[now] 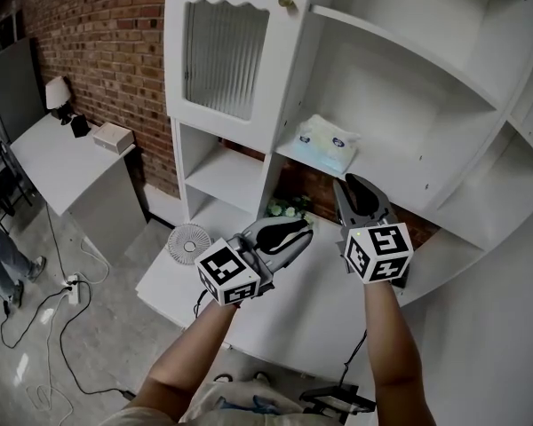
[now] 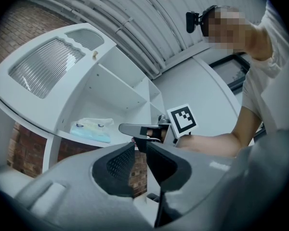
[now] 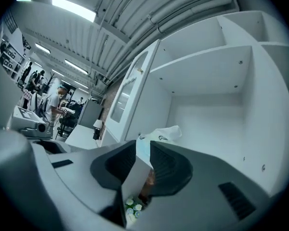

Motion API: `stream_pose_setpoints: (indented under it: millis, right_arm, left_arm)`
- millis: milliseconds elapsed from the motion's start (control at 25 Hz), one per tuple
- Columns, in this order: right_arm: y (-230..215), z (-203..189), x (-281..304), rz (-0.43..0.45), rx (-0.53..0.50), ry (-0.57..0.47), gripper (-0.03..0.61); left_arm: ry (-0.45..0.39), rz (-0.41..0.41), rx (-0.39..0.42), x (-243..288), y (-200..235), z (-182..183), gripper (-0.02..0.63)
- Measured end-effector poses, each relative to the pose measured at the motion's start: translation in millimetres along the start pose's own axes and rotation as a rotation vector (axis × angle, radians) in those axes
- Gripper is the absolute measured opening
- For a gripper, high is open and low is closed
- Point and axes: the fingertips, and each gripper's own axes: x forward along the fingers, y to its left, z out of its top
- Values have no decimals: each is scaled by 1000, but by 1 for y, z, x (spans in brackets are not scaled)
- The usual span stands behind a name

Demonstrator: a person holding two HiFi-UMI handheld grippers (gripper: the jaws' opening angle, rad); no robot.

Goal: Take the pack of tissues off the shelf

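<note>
The pack of tissues, pale blue and white in clear wrap, lies on a middle shelf of the white shelf unit. My right gripper points up at it from just below the shelf's front edge, short of the pack. In the right gripper view the jaws stand a little apart with nothing pressed between them, and the pack shows beyond the gap. My left gripper hangs lower left over the table, empty. Its jaws are narrowly parted, with brick visible through the slit. The pack sits beyond, to their left.
A ribbed-glass cabinet door stands left of the open shelves. Small white flowers sit below the tissue shelf. A round white fan lies on the white table. A side table with a lamp and cables on the floor lie left.
</note>
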Motion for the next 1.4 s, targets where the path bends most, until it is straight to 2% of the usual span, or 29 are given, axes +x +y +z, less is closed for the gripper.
stream_pose_setpoints:
  millis: [520, 1160, 1400]
  right_arm:
    - [-25, 2, 37, -111, -37, 52, 97]
    - [-44, -30, 63, -208, -40, 193, 103]
    - [-46, -31, 62, -216, -37, 195, 48]
  left_arm:
    - [1, -1, -9, 8, 10, -3, 60]
    - [5, 3, -39, 1, 18, -10, 60]
    - [11, 4, -43, -1, 18, -13, 60]
